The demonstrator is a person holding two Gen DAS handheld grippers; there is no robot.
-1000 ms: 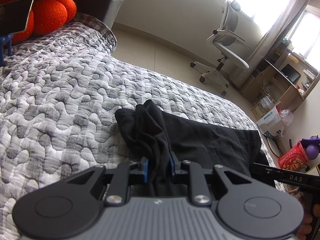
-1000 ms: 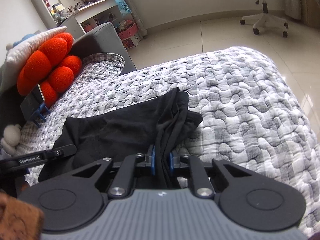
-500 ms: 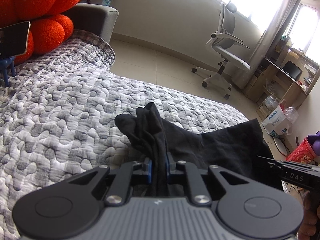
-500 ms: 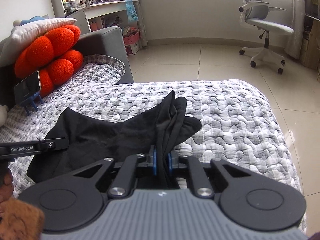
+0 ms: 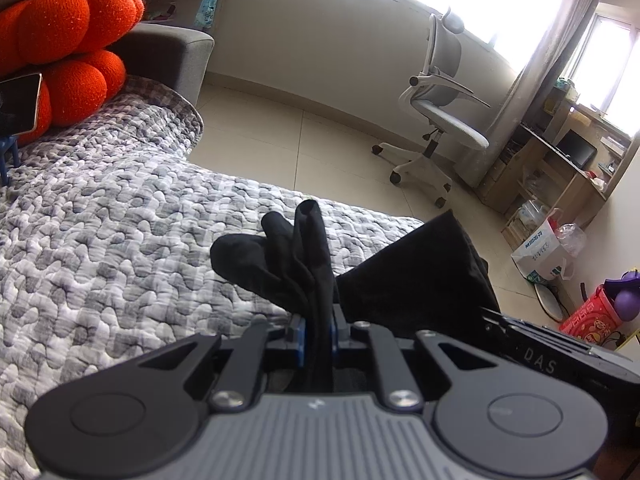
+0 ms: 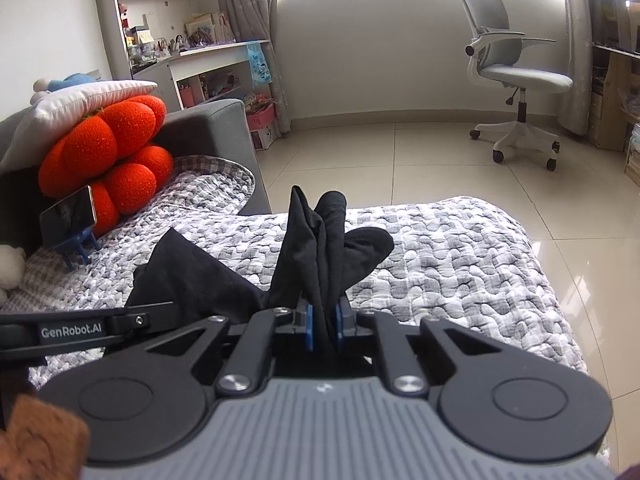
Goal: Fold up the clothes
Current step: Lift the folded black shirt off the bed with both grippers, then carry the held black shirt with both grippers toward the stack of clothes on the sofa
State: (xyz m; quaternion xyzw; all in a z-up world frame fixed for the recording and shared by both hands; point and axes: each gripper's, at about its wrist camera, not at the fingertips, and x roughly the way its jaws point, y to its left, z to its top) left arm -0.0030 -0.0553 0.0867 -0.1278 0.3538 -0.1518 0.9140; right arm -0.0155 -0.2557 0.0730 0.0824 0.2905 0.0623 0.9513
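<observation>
A black garment (image 5: 408, 276) hangs stretched between both grippers above a grey-and-white quilted bed (image 5: 100, 248). My left gripper (image 5: 319, 330) is shut on one bunched corner of it, the cloth pinched between the blue pads and sticking up past them. My right gripper (image 6: 324, 326) is shut on the other bunched corner of the black garment (image 6: 200, 276). The right gripper's body (image 5: 552, 356) shows at the lower right of the left wrist view; the left gripper's arm (image 6: 88, 326) crosses the lower left of the right wrist view. The garment's lower part is hidden behind the gripper bodies.
Orange round cushions (image 6: 112, 160) and a phone on a blue stand (image 6: 72, 220) sit at the head of the bed (image 6: 460, 264). A white office chair (image 6: 516, 80) stands on the tiled floor, with bags (image 5: 544, 252) and a desk (image 5: 560, 168) by the window.
Both grippers have risen and tilted up, lifting the black garment off the quilt. The left pads have closed tighter on the cloth.
</observation>
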